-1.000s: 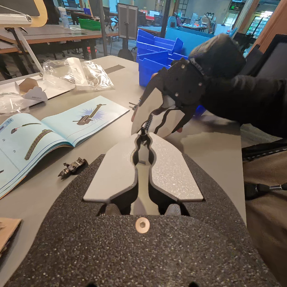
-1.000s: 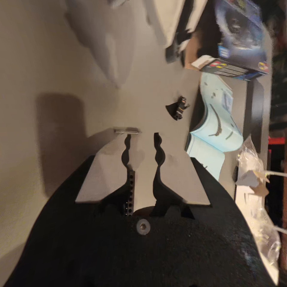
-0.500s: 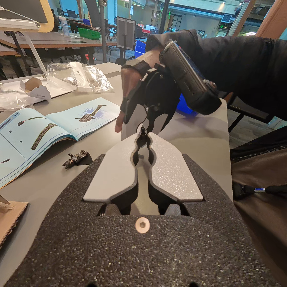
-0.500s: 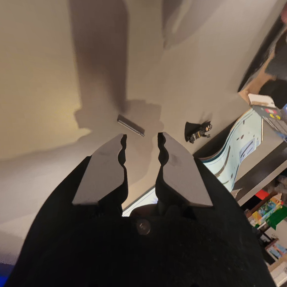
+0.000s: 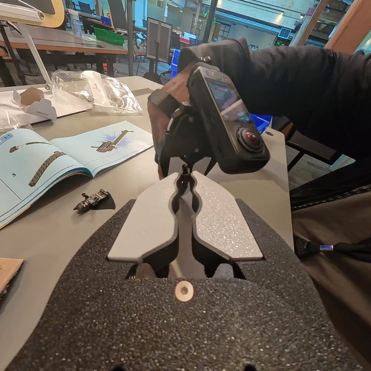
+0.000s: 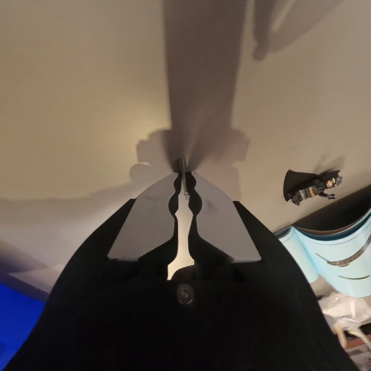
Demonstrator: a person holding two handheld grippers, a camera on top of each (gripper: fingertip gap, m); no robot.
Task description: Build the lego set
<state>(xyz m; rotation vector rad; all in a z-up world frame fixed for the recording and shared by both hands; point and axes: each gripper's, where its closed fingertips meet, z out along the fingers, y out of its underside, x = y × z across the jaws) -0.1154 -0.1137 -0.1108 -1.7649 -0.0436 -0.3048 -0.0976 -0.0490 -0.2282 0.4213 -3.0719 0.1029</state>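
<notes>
The left gripper (image 5: 185,176) has its jaws drawn narrow and clamps a small black toy-brick piece (image 5: 184,172) at the very tips, both pads pressed to it, a short black peg end standing up just past the fingertips. Directly beyond it, in the left wrist view, the right gripper (image 5: 187,160) points down at the grey table (image 5: 251,186), held by a hand (image 5: 160,120) in a black sleeve (image 5: 301,84), with a black camera (image 5: 226,120) mounted on its back. In the right wrist view the right gripper (image 6: 185,175) is nearly closed on a thin grey axle rod (image 6: 183,176): the rod runs lengthwise between the two fingertips, one end poking out past them toward the table, the other lying back within the scalloped gap. A black caped minifigure (image 5: 92,201) lies on the table to the left of the left gripper, well apart from it, and near the open pale-blue instruction booklet (image 5: 70,152). Further off lie clear plastic bags (image 5: 96,94) and a small white cardboard box (image 5: 34,104); blue bins (image 5: 261,122) show behind the sleeve.
</notes>
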